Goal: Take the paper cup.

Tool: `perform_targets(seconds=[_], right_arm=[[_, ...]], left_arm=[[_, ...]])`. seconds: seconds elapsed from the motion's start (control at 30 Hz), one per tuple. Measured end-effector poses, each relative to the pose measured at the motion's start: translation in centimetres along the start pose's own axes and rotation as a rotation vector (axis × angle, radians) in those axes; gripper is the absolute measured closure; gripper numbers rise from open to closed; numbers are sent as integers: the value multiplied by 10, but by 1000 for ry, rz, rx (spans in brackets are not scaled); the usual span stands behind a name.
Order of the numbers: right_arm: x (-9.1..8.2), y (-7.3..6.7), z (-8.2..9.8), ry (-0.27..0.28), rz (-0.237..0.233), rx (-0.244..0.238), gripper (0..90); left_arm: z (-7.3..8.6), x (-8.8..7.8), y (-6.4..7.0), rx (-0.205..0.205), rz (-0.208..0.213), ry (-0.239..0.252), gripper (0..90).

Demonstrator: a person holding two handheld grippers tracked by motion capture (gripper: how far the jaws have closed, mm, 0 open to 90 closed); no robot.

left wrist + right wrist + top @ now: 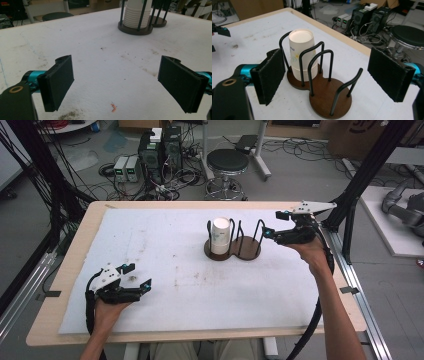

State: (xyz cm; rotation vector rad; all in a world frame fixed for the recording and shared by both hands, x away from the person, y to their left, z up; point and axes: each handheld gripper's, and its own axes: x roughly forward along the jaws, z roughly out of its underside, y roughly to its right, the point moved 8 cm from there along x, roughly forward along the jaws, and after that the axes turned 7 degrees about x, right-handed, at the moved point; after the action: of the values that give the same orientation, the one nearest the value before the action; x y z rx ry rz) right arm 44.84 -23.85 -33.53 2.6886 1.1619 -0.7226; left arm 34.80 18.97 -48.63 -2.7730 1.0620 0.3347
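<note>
The stack of paper cups (302, 56) (light, thin-walled, easily crushed) probably wants a gentle side grip near its top from the right gripper (334, 75), jaws wide apart.

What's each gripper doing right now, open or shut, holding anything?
Left gripper: open, jaws wide apart, holding nothing.
Right gripper: open, holding nothing, beside the cup holder.

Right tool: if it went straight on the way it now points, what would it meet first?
Probably the empty ring of the wooden cup holder, whose black wire hoops stand between the open jaws of the right tool. The cup stack sits beyond. Depth is uncertain.
</note>
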Motion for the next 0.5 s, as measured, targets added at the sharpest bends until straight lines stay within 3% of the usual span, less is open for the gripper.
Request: perform_targets(seconds=[0.07, 0.1, 0.2, 0.23, 0.33, 0.4, 0.43, 0.5], right_arm=[[6, 0, -4, -24, -15, -16, 150], [13, 0, -8, -68, -27, -31, 150], [20, 0, -13, -88, -48, -45, 150], [28, -1, -16, -125, -56, -68, 150], [35, -3, -19, -142, -72, -74, 150], [43, -5, -22, -187, -75, -90, 150], [48, -7, -27, -190, -91, -113, 150], [51, -8, -30, -195, -97, -112, 150]], left_arm=[[0, 0, 0, 0, 1, 0, 132], [0, 0, 0, 0, 2, -1, 132], [0, 0, 0, -1, 3, -1, 132], [0, 0, 0, 0, 3, -2, 132], [0, 0, 0, 0, 3, -2, 132], [0, 0, 0, -2, 2, -2, 132], [0, 0, 0, -2, 2, -3, 132], [0, 0, 0, -3, 2, -4, 132]])
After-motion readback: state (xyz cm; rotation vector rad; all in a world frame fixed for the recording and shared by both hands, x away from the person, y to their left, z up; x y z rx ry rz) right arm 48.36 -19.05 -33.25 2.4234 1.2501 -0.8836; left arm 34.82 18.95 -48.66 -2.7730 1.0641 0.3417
